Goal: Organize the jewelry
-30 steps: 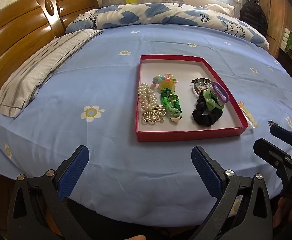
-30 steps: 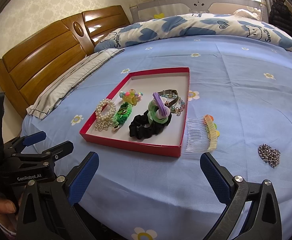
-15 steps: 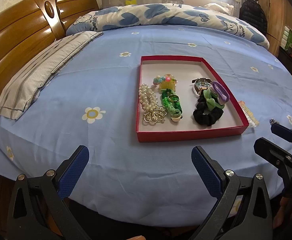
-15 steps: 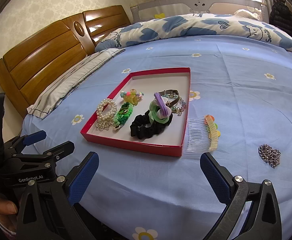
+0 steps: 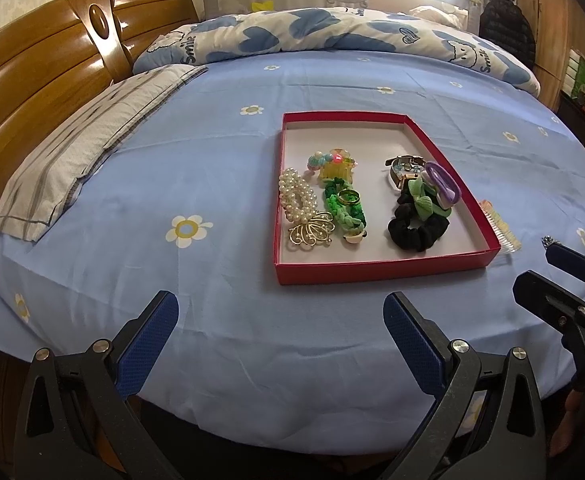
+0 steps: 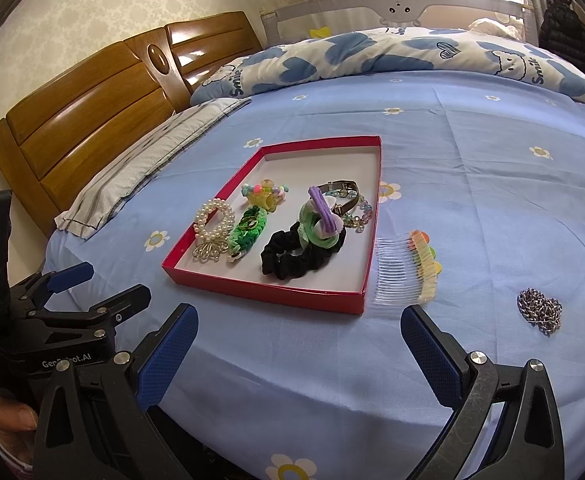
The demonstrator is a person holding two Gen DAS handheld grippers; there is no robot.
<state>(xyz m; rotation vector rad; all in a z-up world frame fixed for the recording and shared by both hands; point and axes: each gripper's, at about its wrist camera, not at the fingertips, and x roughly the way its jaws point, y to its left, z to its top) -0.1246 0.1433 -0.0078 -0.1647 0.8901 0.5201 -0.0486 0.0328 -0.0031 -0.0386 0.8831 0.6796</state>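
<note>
Nearest, the left gripper is hovering with its textured blue pads spread wide apart and gripping nothing; the right gripper is hanging likewise, its jaws parted and empty. Both are poised over the smooth light-blue flowered bedsheet. Just past the right gripper, at one o'clock, a crumpled silver chain is lying beside a clear plastic hair comb with pastel trim, which is touching the tray's right wall. At twelve o'clock the shallow red cardboard tray is holding a black fabric scrunchie, a braided green bracelet, a pearl bead bracelet and a metal-banded watch. Farthest, a quilted blue-heart duvet is bunching against the glossy wooden headboard.
</note>
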